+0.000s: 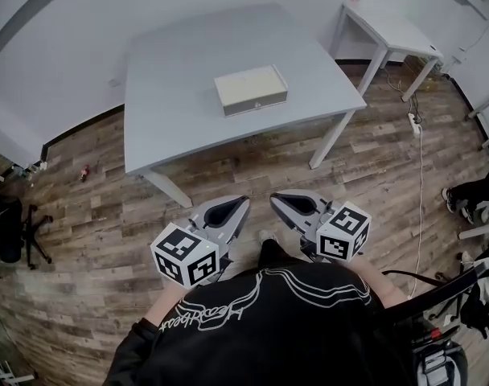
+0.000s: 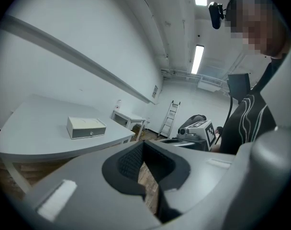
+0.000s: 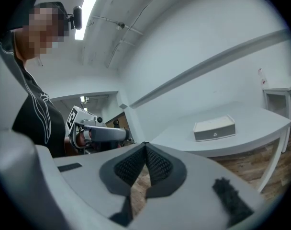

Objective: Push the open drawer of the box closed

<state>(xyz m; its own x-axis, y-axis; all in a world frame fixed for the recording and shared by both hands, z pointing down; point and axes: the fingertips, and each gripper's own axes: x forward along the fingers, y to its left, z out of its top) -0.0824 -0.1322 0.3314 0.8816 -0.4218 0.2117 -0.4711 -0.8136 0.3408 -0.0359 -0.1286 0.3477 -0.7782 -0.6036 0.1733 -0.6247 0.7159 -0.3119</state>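
Note:
A flat white box (image 1: 251, 89) lies near the middle of the grey table (image 1: 172, 127), its front face with a small round knob turned toward me. The drawer front looks about flush with the box. The box also shows far off as box (image 2: 85, 127) and box (image 3: 214, 128). My left gripper (image 1: 244, 202) and right gripper (image 1: 274, 196) hang side by side over the wooden floor, close to my body and well short of the table. In the gripper views the left gripper (image 2: 143, 143) and right gripper (image 3: 145, 144) have their tips touching, with nothing between them.
A smaller white table (image 1: 389, 34) stands at the back right. A power strip with cable (image 1: 415, 125) lies on the floor to the right, beside a seated person's legs (image 1: 474, 191). An office chair (image 1: 11, 232) is at the left. A ladder (image 2: 170, 119) leans far back.

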